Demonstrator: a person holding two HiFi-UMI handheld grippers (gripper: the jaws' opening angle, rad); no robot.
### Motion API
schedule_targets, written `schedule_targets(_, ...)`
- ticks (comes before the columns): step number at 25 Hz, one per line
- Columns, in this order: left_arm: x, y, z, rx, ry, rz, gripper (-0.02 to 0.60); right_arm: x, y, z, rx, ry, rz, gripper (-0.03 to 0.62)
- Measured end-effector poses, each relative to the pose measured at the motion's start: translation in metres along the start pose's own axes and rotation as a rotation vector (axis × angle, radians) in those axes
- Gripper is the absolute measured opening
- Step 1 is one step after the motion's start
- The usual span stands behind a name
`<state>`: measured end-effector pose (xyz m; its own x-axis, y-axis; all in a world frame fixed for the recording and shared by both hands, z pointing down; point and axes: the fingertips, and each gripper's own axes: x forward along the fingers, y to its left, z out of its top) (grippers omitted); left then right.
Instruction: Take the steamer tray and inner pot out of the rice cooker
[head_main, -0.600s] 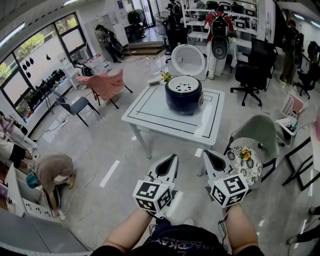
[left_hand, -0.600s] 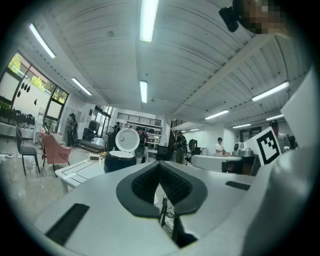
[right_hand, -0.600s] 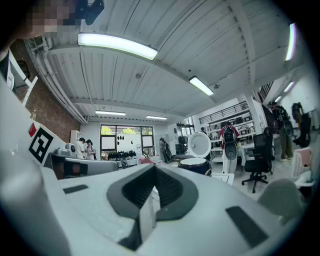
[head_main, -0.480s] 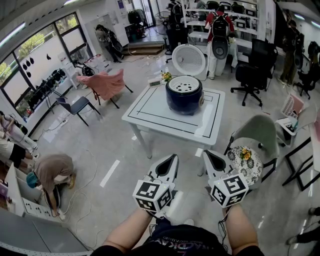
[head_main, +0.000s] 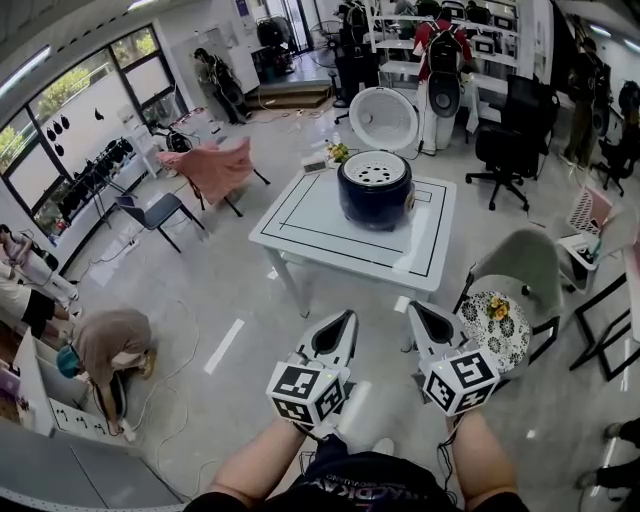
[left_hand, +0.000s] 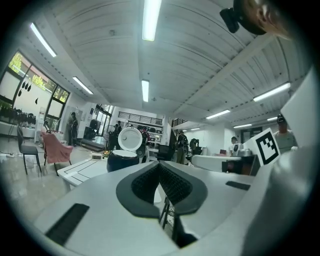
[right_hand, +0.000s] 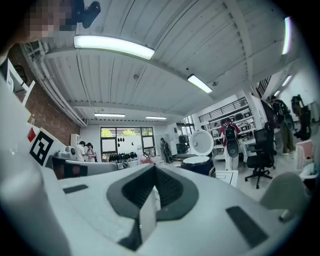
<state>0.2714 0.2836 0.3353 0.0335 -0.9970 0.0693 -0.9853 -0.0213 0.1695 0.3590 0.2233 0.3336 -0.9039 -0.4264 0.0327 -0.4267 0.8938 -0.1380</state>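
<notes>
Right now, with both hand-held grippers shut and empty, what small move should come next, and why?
Probably step toward the white table: the rice cooker stands on it with its lid up and the perforated steamer tray exposed, yet the left hand-held gripper and right hand-held gripper hang well short of it, over bare floor.

White table (head_main: 320, 225) carries dark blue rice cooker (head_main: 375, 195), lid open.

Three cameras facing one way.
The head view looks steeply down from the person's head, well back from the white table (head_main: 310, 215). Each gripper view looks level along its own jaws, low and also far off. All three share the open rice cooker (head_main: 375, 190) on it.
</notes>
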Motion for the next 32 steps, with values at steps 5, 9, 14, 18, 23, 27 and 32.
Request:
schedule_targets(5,0.006,0.022,-0.005,-0.014,0.013,-0.003,0.019,0.021,0.000,-0.004,0.001,0.008,-0.012,0.002)
schedule_targets(9,0.015,0.046,-0.005,-0.027,0.019,-0.016,0.115,0.044,0.005,-0.004,0.007,0.006,0.004,0.025)
schedule_targets(14,0.028,0.085,-0.002,-0.026,0.028,-0.043,0.256,0.086,0.011,-0.004,0.003,0.010,-0.001,0.164)
schedule_targets(18,0.041,0.122,0.003,-0.022,0.036,-0.058,0.282,0.126,0.010,-0.003,0.023,0.012,-0.030,0.195)
schedule_targets(23,0.051,0.172,0.016,-0.018,0.039,-0.073,0.291,0.175,0.014,0.000,0.046,0.019,-0.064,0.199)
schedule_targets(27,0.057,0.212,0.025,-0.020,0.034,-0.081,0.292,0.212,0.020,0.002,0.052,0.015,-0.087,0.198)
schedule_targets(32,0.060,0.251,0.034,-0.023,0.033,-0.096,0.291,0.251,0.036,0.002,0.051,0.016,-0.097,0.199)
